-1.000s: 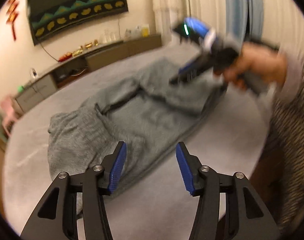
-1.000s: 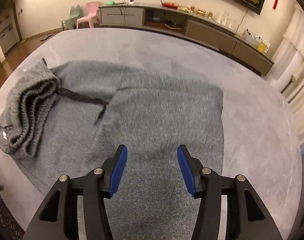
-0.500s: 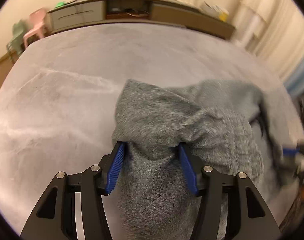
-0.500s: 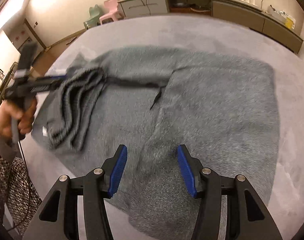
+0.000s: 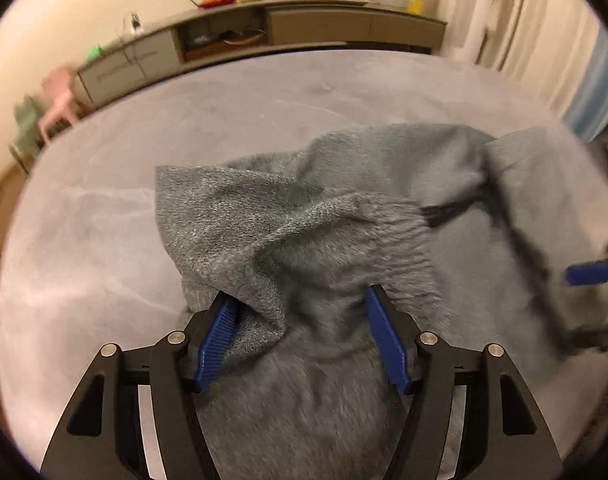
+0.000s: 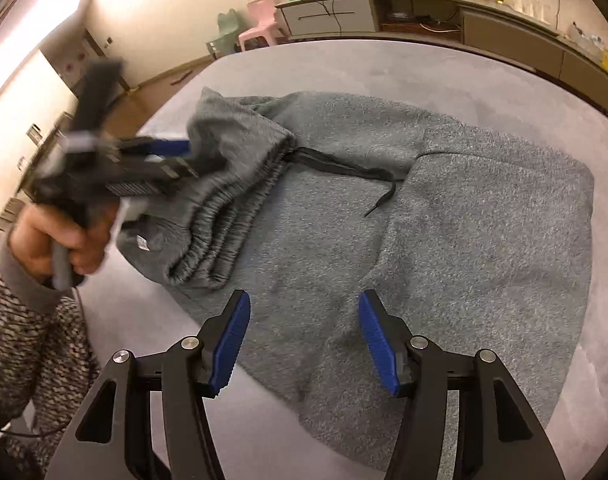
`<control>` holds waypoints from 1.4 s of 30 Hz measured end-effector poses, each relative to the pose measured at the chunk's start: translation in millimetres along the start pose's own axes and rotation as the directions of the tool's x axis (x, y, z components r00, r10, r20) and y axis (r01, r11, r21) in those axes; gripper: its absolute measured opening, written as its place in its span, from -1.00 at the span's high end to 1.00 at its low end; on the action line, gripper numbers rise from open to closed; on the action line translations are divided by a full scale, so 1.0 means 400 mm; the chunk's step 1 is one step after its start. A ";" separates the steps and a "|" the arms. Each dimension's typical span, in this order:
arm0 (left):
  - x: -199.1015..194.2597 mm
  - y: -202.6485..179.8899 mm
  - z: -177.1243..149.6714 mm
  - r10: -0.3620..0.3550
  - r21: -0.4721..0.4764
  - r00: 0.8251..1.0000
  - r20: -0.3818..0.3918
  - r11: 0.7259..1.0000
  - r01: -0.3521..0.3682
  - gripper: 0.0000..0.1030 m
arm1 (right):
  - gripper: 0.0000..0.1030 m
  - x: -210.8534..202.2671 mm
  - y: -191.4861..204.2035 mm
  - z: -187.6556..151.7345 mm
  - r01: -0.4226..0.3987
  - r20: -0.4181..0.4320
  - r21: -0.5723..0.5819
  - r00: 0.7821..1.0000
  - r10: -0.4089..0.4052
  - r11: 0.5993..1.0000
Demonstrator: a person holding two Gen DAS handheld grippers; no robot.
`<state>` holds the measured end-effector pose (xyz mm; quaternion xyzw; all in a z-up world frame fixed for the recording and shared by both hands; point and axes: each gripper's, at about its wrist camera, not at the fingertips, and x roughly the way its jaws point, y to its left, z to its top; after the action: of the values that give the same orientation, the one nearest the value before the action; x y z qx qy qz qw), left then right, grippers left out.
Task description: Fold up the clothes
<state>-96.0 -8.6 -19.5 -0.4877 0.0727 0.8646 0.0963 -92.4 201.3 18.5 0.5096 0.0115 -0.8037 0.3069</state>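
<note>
A wide gray carpeted surface point(image 6: 383, 68) is filling most of the room, with a long low sideboard point(image 6: 423, 16) running along the far wall and curtains point(image 5: 515, 20) hanging at the corner. A pair of gray fleece trousers point(image 6: 483, 220) is lying spread across the gray surface, folded over so that the legs are lying flat toward the right and the gathered waistband point(image 6: 224, 184) is bunching up at the left end. A black drawstring point(image 6: 379, 200) is trailing from the waist area across the fabric. A pink plastic chair point(image 6: 264, 20) and a pale green one point(image 6: 224, 32) are standing near the sideboard's end.

The left gripper point(image 5: 300, 340) is reaching over the waist end of the trousers, its blue pads spread wide apart with raised, rumpled cloth bulging between them; the cloth is touching the left-hand pad, but the jaws are not clamping it. Seen from the right wrist view, that gripper is blurring with motion at the waistband, gripped by a hand point(image 6: 60, 236) in a gray cuff and a speckled knit sleeve point(image 6: 28, 352).

The right gripper point(image 6: 302, 344) is hovering over the near edge of the trousers, its blue pads likewise wide apart and holding nothing.
</note>
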 end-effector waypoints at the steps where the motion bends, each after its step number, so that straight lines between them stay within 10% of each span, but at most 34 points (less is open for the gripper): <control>1: -0.005 0.012 0.007 0.002 -0.033 1.000 0.007 0.999 -0.002 -0.32 | -0.13 -0.041 -0.014 -0.006 0.005 0.016 0.009 1.000 -0.005 1.000; 14: 0.070 0.162 0.026 -0.009 -0.343 0.999 -0.033 0.939 -0.003 -0.50 | -0.14 -0.166 -0.089 -0.055 0.061 0.084 0.062 0.994 -0.066 0.996; 19: -0.104 0.155 0.025 0.034 -0.408 0.996 0.082 0.913 0.002 -0.44 | -0.14 -0.186 -0.127 -0.081 0.109 0.098 0.068 0.988 -0.115 0.992; 23: -0.154 0.016 -0.027 -0.110 -0.306 0.989 0.097 0.942 0.134 -0.44 | -0.14 -0.235 -0.196 -0.117 0.121 0.117 0.137 0.984 -0.137 0.983; 30: 0.019 -0.161 -0.030 0.052 -0.090 0.994 -0.095 0.994 -0.061 -0.36 | -0.19 -0.266 -0.239 -0.151 0.134 0.112 0.170 0.982 -0.154 0.976; 35: -0.118 -0.183 0.020 0.069 -0.166 0.995 0.076 0.985 -0.056 -0.39 | -0.45 -0.274 -0.293 -0.165 0.193 0.127 0.250 0.965 -0.230 0.949; 42: -0.103 -0.363 0.125 -0.251 -0.183 0.967 0.036 0.950 0.253 -0.44 | -0.46 -0.190 -0.354 -0.205 0.167 0.034 0.346 0.981 -0.190 0.923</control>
<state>-82.1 139.4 37.0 -0.4945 -0.0718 0.8512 0.1604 -75.2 379.9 0.4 0.5247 -0.0920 -0.8347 0.1397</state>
